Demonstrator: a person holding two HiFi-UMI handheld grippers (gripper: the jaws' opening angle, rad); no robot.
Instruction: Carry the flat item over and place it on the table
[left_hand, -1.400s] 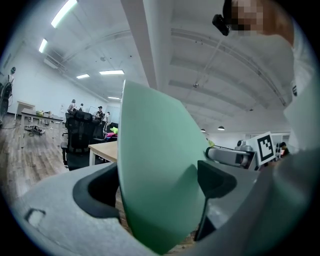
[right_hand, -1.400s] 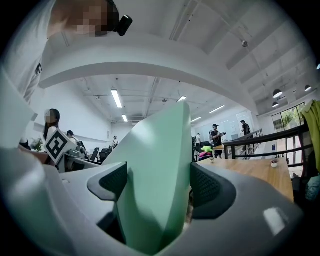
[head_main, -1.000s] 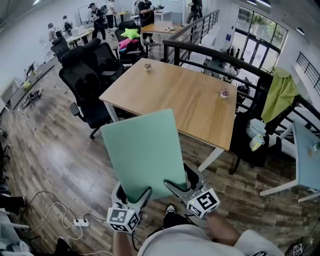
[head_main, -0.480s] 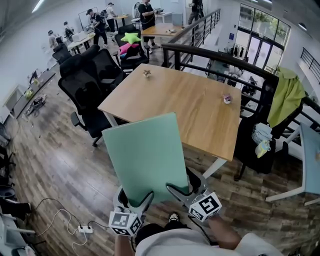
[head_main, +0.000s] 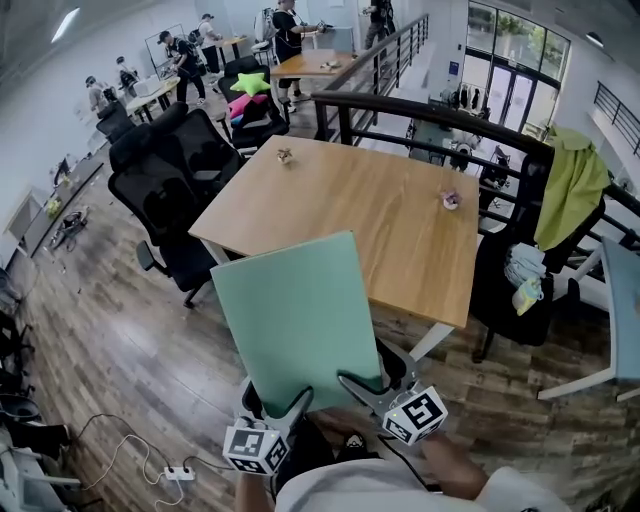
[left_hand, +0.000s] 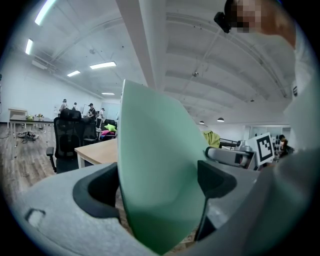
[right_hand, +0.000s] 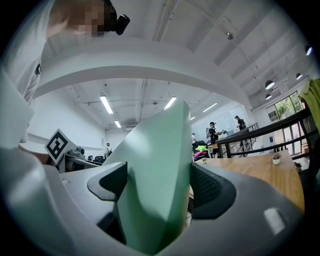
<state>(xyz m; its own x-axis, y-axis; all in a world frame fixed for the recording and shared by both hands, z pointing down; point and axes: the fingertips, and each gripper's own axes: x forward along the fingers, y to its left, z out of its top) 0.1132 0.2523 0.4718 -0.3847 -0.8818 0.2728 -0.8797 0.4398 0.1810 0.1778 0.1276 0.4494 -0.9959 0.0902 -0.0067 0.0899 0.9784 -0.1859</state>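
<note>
A flat pale green board (head_main: 297, 316) is held up in front of me, its far edge overlapping the near edge of the wooden table (head_main: 350, 205). My left gripper (head_main: 288, 403) is shut on the board's near left corner and my right gripper (head_main: 352, 385) is shut on its near right corner. In the left gripper view the green board (left_hand: 155, 175) fills the gap between the jaws. In the right gripper view the board (right_hand: 155, 185) likewise sits clamped between the dark jaws.
Black office chairs (head_main: 165, 200) stand left of the table. Two small objects (head_main: 450, 199) (head_main: 284, 155) rest on the tabletop. A black railing (head_main: 420, 115) runs behind it, a green cloth (head_main: 566, 190) hangs on the right, and a power strip (head_main: 178, 472) lies on the floor.
The table has come closer in the head view as I carried the board forward. Both grippers keep their hold on the board.
</note>
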